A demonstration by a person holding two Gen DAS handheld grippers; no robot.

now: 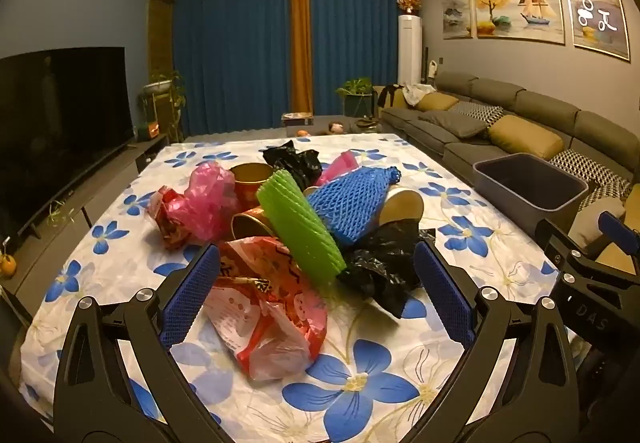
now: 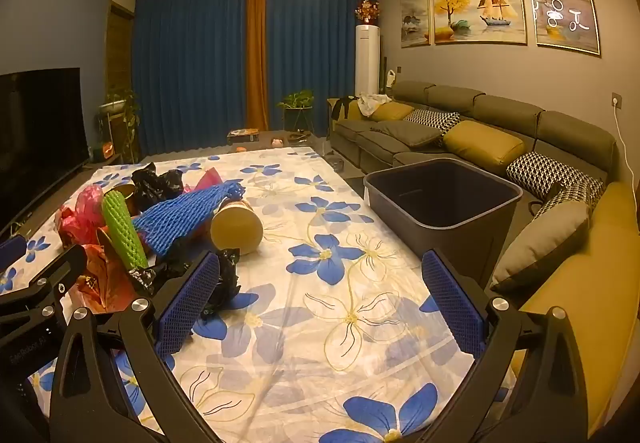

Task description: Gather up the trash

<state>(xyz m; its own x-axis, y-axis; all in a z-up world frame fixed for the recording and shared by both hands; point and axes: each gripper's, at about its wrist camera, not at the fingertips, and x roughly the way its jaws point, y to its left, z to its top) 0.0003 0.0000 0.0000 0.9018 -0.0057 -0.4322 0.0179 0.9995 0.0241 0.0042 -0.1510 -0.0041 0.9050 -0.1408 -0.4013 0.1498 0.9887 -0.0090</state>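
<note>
A heap of trash lies on the flowered tablecloth (image 1: 360,383): a red and white plastic bag (image 1: 268,307), a green foam sleeve (image 1: 298,227), a blue foam net (image 1: 352,199), crumpled black bags (image 1: 380,263), a pink bag (image 1: 204,203) and gold paper cups (image 1: 404,207). My left gripper (image 1: 316,295) is open, its fingers either side of the red and white bag and the black bag. My right gripper (image 2: 320,299) is open and empty over bare cloth, right of the heap (image 2: 168,219). A dark grey bin (image 2: 444,203) stands at the table's right edge.
A grey and mustard sofa (image 2: 480,139) with cushions runs along the right wall beyond the bin. A large TV (image 1: 60,123) on a low stand is at the left. Blue curtains, plants and a low table are at the far end.
</note>
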